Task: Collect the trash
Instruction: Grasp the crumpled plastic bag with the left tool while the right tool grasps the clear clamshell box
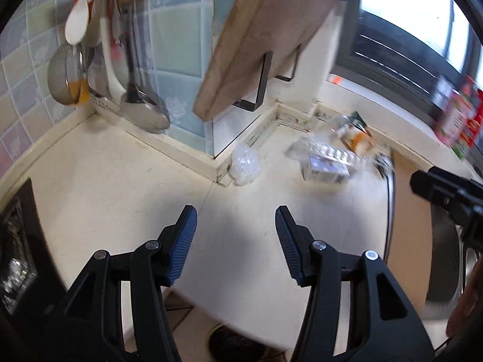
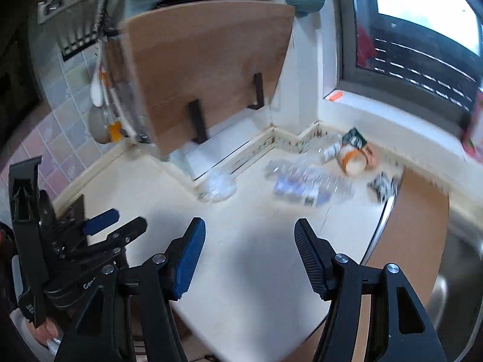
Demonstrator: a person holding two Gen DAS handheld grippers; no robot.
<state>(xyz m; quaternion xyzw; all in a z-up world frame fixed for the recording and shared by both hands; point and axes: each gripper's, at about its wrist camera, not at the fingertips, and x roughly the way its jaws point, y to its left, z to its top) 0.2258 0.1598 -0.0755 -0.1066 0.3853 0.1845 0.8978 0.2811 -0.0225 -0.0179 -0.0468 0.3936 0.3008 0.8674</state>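
Observation:
Trash lies at the back of the cream counter: a crumpled clear plastic bag by the wall corner, a clear plastic tray over a blue-white packet, an orange-and-dark snack wrapper and a small dark scrap. The same pieces show in the right wrist view: bag, tray and packet, wrapper, scrap. My left gripper is open and empty above the counter's front. My right gripper is open and empty, well short of the trash.
A wooden cutting board stands in a black rack over the counter. Ladles and a strainer hang on the tiled wall at left. A steel sink with a brown board lies right. A window is behind.

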